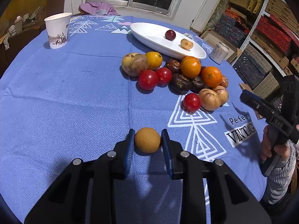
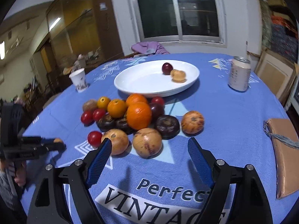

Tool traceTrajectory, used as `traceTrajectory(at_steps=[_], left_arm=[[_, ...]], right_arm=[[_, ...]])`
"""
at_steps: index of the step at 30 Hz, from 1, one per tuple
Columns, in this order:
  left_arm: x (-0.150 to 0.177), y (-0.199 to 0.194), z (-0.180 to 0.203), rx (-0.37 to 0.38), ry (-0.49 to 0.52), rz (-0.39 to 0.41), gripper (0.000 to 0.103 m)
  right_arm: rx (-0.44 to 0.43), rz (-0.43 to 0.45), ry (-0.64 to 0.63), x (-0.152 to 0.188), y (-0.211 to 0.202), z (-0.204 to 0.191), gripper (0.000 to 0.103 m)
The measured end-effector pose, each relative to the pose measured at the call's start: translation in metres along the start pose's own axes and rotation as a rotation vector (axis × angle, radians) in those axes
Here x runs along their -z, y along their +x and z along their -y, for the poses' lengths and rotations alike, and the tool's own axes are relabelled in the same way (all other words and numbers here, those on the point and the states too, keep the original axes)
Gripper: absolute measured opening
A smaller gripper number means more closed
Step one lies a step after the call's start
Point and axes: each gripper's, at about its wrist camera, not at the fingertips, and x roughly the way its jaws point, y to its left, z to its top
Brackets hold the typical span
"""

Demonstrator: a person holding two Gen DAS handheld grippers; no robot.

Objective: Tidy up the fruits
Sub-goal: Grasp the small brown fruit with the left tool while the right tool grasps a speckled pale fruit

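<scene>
The left gripper (image 1: 147, 140) is closed on a small tan fruit (image 1: 147, 140), both pads touching its sides; the fruit sits on the blue cloth (image 1: 65, 102) at 6 o'clock of the fruit pile (image 1: 175, 74). Judged step: carry it to the white dish (image 1: 149, 37), at 12 o'clock of the pile, which holds two fruits. Lift straight up before travelling, clear the pile, and release low over bare dish. Grip gently; the fruit is round and may roll.

The right gripper (image 2: 149, 156) stands wide and empty, near the closest brown fruit (image 2: 147, 142).

The cloth reads "Perfect VINTAGE". Print on the can (image 2: 239, 74) is illegible.
</scene>
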Motion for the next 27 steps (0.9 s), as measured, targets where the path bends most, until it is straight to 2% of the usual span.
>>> traceTrajectory(at_steps=[3, 5, 7, 8, 17, 23, 27], left_arm=[[0.001, -0.001, 0.003, 0.009, 0.012, 0.006, 0.028], [0.001, 0.000, 0.003, 0.020, 0.010, 0.003, 0.028], [0.001, 0.001, 0.003, 0.031, 0.003, -0.002, 0.028], [0.001, 0.002, 0.002, 0.035, 0.000, -0.002, 0.028], [0.000, 0.005, 0.003, 0.055, 0.001, -0.011, 0.028], [0.001, 0.001, 0.004, 0.054, 0.003, 0.005, 0.028], [-0.008, -0.007, 0.011, 0.009, 0.037, 0.046, 0.028]], right_arm=[[0.017, -0.034, -0.020, 0.001, 0.009, -0.005, 0.081], [0.017, -0.056, -0.001, 0.000, 0.015, -0.002, 0.071], [0.015, -0.098, 0.021, -0.001, 0.026, 0.002, 0.052], [0.012, -0.120, 0.028, 0.000, 0.031, 0.002, 0.048], [-0.003, -0.173, 0.062, -0.007, 0.056, 0.000, 0.046], [-0.036, -0.158, 0.086, -0.005, 0.049, 0.004, 0.045], [-0.040, -0.109, 0.111, -0.005, 0.033, 0.010, 0.045]])
